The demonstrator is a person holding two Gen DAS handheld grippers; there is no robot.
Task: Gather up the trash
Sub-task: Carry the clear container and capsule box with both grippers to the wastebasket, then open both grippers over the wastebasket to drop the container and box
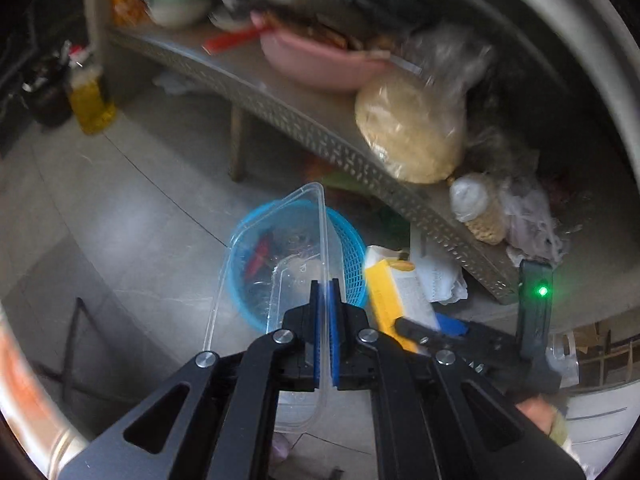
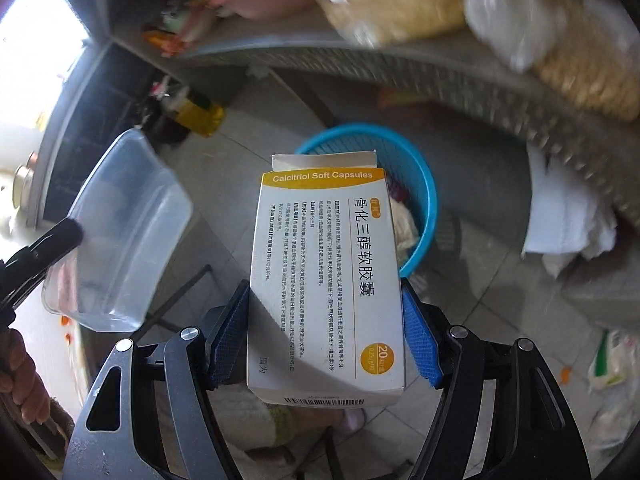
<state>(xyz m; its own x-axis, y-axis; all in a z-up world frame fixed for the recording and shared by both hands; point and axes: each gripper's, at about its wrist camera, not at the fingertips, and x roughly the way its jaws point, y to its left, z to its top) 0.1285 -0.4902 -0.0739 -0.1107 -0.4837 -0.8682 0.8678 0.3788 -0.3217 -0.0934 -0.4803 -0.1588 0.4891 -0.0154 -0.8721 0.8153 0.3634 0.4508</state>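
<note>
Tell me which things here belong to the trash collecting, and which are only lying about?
Part of the job:
- clear plastic container, in left gripper
- medicine box, in right gripper
- blue basket

Lying about:
- pink bowl
- oil bottle
- bagged food on the shelf

Your left gripper (image 1: 326,292) points steeply down, its blue pads pinched nearly together on the thin wall of a clear plastic container (image 1: 280,264). Your right gripper (image 2: 326,320) also tilts steeply down, its jaws spread wide with both pads pressed against the sides of a medicine box (image 2: 324,280). Your left hand (image 2: 24,380) wraps that gripper's handle at the right view's left edge.
</note>
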